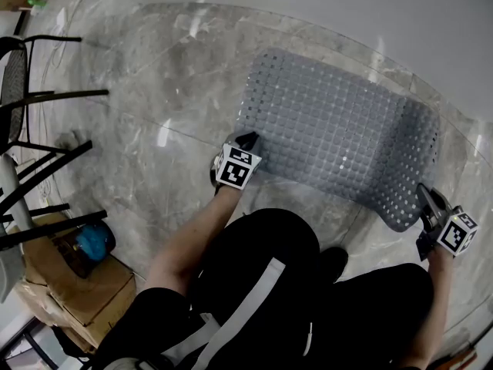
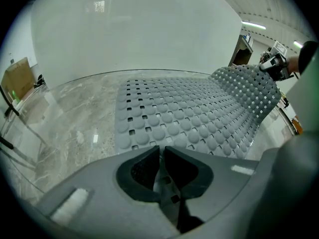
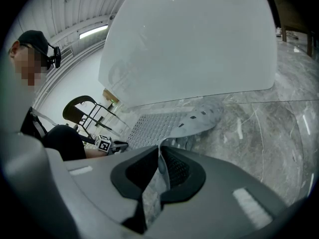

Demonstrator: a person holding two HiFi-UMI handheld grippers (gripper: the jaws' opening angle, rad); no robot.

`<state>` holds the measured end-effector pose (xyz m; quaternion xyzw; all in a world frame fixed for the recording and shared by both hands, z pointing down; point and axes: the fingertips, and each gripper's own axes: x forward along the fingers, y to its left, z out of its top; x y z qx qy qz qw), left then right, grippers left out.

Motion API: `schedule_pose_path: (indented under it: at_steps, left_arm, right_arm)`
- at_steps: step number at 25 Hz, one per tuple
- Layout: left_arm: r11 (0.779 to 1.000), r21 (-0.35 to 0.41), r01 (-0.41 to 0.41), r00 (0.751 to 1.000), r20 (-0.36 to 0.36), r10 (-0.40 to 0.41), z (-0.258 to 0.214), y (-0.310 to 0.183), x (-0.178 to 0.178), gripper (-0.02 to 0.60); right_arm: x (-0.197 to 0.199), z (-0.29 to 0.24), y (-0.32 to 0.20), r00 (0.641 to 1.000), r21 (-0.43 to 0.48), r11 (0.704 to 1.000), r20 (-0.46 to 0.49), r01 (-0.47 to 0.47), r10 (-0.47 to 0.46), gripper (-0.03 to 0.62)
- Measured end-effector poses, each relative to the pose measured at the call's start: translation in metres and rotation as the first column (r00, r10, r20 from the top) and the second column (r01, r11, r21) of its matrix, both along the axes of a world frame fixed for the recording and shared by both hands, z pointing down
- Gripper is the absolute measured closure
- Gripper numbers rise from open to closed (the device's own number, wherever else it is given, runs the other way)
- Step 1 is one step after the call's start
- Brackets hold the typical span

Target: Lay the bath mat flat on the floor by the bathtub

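A grey bath mat (image 1: 331, 133) with bumps and holes lies on the marble floor beside the white bathtub (image 1: 347, 14). My left gripper (image 1: 248, 139) is shut on the mat's near left corner, down at the floor. In the left gripper view the jaws (image 2: 162, 156) pinch the mat (image 2: 184, 118) edge. My right gripper (image 1: 425, 196) is shut on the near right corner, which is raised and curled. The right gripper view shows its jaws (image 3: 162, 158) clamped on the mat (image 3: 159, 126) edge, with the tub (image 3: 199, 44) behind.
A black chair (image 1: 31, 129) stands at the left, with cardboard boxes (image 1: 69, 284) and a blue object (image 1: 94, 241) below it. The person's dark-clothed legs (image 1: 269, 268) crouch just behind the mat. The marble floor (image 1: 154, 91) stretches to the left of the mat.
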<state>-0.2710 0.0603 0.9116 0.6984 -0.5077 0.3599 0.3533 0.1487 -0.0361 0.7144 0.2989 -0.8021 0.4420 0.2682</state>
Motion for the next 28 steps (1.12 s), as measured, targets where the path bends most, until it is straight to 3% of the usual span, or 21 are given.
schedule_pose_path:
  at_steps: [7,15,21,24,28]
  left_arm:
    - [0.999,0.05,0.015,0.999,0.037,-0.017,-0.001,-0.036,-0.015,0.54]
    - [0.997,0.07,0.015,0.998,0.053,-0.019,-0.017,-0.035,-0.017,0.561]
    - [0.999,0.047,0.013,0.996,0.086,-0.017,-0.023,-0.027,-0.029,0.575]
    - [0.996,0.087,0.012,0.999,0.048,-0.016,-0.04,-0.039,-0.019,0.575]
    - [0.989,0.137,-0.054,0.998,0.021,0.052,-0.066,-0.06,0.003,0.575]
  right_arm:
    - [0.003,0.003,0.004,1.0,-0.008,1.0,-0.001,-0.007,0.007,0.566]
    - [0.013,0.002,0.0,0.998,0.014,0.998,-0.015,-0.066,0.066,0.557]
    - [0.01,0.007,-0.022,0.984,0.006,0.986,0.07,-0.165,0.164,0.514]
    - [0.008,0.011,-0.032,0.968,-0.019,0.978,0.138,-0.208,0.209,0.518]
    - [0.013,0.025,-0.031,0.962,-0.031,0.973,0.142,-0.23,0.232,0.516]
